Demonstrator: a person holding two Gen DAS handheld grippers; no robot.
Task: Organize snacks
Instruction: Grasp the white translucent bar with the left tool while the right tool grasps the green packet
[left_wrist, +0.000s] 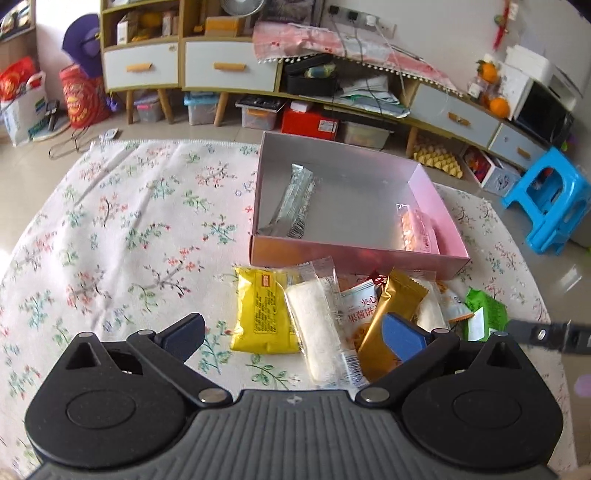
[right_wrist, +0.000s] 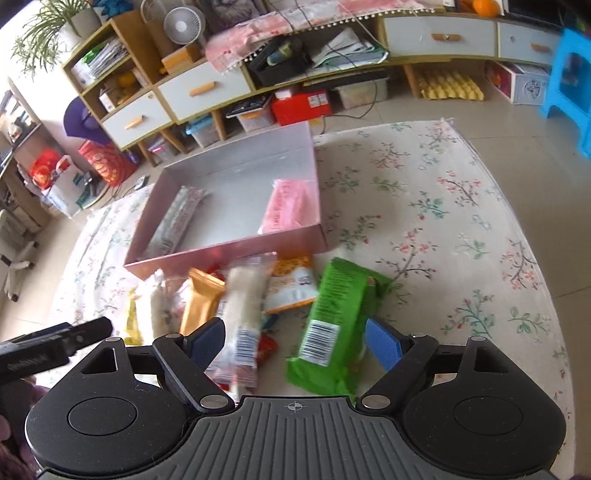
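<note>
A pink open box (left_wrist: 354, 254) (right_wrist: 225, 258) on the floral cloth holds a silver bar (left_wrist: 295, 201) (right_wrist: 179, 218) and a pink packet (left_wrist: 421, 230) (right_wrist: 288, 206). Several snacks lie in front of it: a yellow packet (left_wrist: 260, 310), a white rice bar (left_wrist: 317, 325) (right_wrist: 242, 306), a gold packet (left_wrist: 391, 314) (right_wrist: 201, 302) and a green packet (left_wrist: 484, 314) (right_wrist: 336, 321). My left gripper (left_wrist: 295, 332) is open above the yellow, white and gold packets. My right gripper (right_wrist: 295, 341) is open above the white bar and green packet.
The floral cloth (left_wrist: 122, 229) (right_wrist: 443, 206) covers the table. Low cabinets with drawers (left_wrist: 229, 70) stand behind, with storage bins and a red box (left_wrist: 310, 122) beneath. A blue stool (left_wrist: 550, 199) stands at the right. The other gripper's tip (left_wrist: 546, 334) (right_wrist: 55, 343) shows in each view.
</note>
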